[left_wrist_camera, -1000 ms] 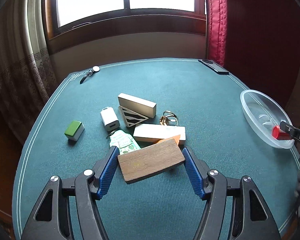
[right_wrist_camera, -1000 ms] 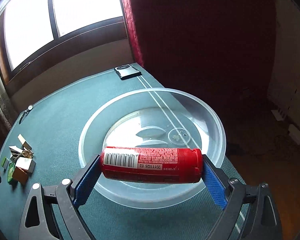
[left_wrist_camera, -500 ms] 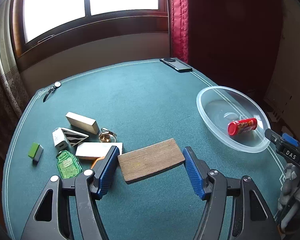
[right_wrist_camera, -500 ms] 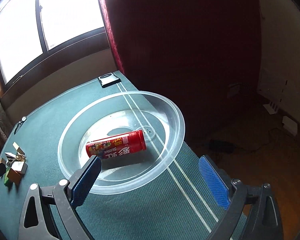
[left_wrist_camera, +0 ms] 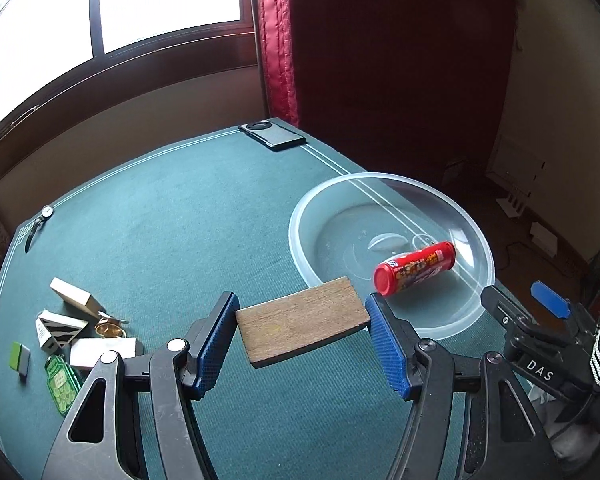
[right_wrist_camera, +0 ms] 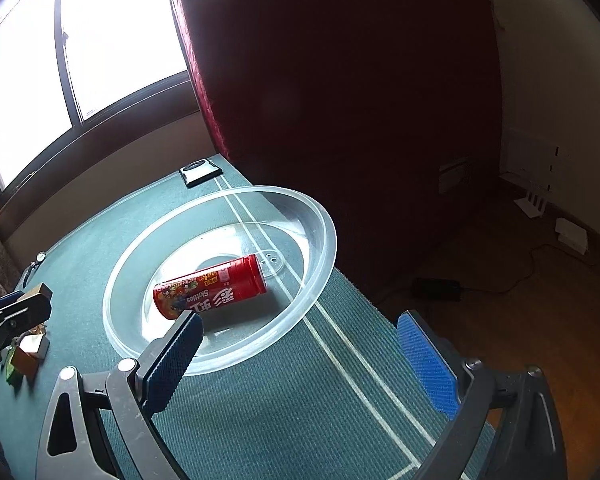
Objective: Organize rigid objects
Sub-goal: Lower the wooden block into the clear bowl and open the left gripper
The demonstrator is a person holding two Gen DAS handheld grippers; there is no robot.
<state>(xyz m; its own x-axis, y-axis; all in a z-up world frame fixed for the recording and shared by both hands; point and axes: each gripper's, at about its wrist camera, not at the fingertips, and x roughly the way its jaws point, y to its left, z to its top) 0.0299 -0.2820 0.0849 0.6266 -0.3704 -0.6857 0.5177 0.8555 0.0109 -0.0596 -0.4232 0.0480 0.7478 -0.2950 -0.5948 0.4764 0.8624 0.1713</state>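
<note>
My left gripper (left_wrist_camera: 302, 334) is shut on a flat brown wooden block (left_wrist_camera: 302, 325), held above the green table just left of the clear plastic bowl (left_wrist_camera: 300, 216). A red candy can (left_wrist_camera: 415, 267) lies on its side inside that bowl. The right gripper (left_wrist_camera: 540, 304) shows at the bowl's near right rim. In the right wrist view my right gripper (right_wrist_camera: 300, 354) is open and empty, drawn back from the bowl (right_wrist_camera: 324, 248), with the red can (right_wrist_camera: 210, 286) lying ahead of its left finger. The left gripper's tip with the wooden block (right_wrist_camera: 40, 291) shows at the left edge.
A pile stays at the table's left: pale wooden blocks (left_wrist_camera: 74, 295), a striped triangular box (left_wrist_camera: 60, 326), gold rings (left_wrist_camera: 109, 329), a green flat bottle (left_wrist_camera: 62, 382), a green-white tile (left_wrist_camera: 20, 358). A phone (left_wrist_camera: 272, 135) lies at the far edge, a watch (left_wrist_camera: 40, 220) far left. The table edge drops to the floor right of the bowl.
My right gripper opened, dropped the red can into the bowl and pulled back. My left gripper carried the wooden block from above the pile rightward toward the bowl.
</note>
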